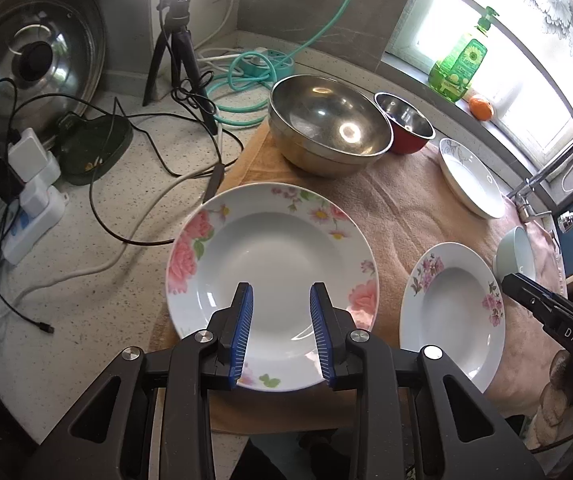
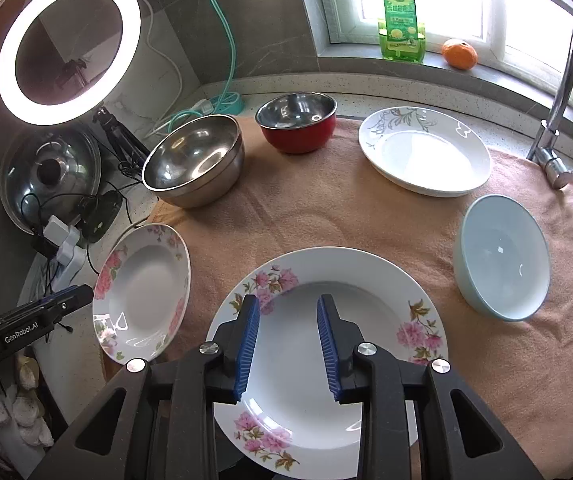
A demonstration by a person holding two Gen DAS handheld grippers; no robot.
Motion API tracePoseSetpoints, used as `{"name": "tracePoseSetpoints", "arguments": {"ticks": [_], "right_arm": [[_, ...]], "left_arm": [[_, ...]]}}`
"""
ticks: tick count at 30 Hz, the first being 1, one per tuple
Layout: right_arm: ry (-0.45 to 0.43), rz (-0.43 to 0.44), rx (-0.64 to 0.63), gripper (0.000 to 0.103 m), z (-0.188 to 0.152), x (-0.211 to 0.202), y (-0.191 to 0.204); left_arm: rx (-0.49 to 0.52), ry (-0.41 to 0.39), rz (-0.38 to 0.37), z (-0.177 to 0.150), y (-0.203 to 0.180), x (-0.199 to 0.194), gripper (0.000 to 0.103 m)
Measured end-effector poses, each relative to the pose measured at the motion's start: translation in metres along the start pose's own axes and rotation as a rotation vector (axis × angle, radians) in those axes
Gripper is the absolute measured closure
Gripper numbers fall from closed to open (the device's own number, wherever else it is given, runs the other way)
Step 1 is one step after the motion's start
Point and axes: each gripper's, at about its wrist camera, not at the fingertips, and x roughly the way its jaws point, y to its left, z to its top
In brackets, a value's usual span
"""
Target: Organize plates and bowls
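Observation:
My left gripper [image 1: 281, 292] hovers open over a large white plate with pink roses [image 1: 270, 248], nothing between its blue pads. My right gripper [image 2: 288, 304] hangs open above a smaller white plate with pink blossoms [image 2: 334, 320], also holding nothing. Both plates lie side by side on a peach towel [image 2: 326, 216]. Farther back stand a big steel bowl [image 2: 194, 160], a red bowl with a steel inside [image 2: 296, 124] and a white plate with a grey leaf pattern [image 2: 424, 152]. A pale blue bowl [image 2: 502, 256] rests tilted at the right.
Left of the towel lie cables and power adapters [image 1: 34, 184], a tripod [image 1: 178, 52] with a ring light [image 2: 68, 52] and a pot lid [image 1: 30, 64]. A faucet [image 2: 558, 120] stands at the right. A green soap bottle [image 2: 400, 16] and an orange [image 2: 460, 54] sit on the windowsill.

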Motion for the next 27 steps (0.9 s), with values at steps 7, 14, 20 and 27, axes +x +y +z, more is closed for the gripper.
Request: {"name": "tracePoseSetpoints", "arguments": {"ticks": [7,14,20,27], "right_arm": [[0.001,0.007,-0.032,0.065,0.01,0.012,0.022],[0.018,-0.002,-0.067,0.065,0.016,0.03,0.043],[0.025,-0.005,-0.079,0.065,0.02,0.042,0.058],[0.061,0.014,-0.076,0.065,0.021,0.057,0.067]], "left_arm": [[-0.017,-0.004,0.046,0.001,0.022,0.003,0.07],[-0.062,0.016,0.063,0.001,0.049,0.011,0.07],[-0.082,0.035,0.061,-0.001,0.063,0.018,0.069],[-0.104,0.055,0.043,-0.002,0.075,0.026,0.069]]}}
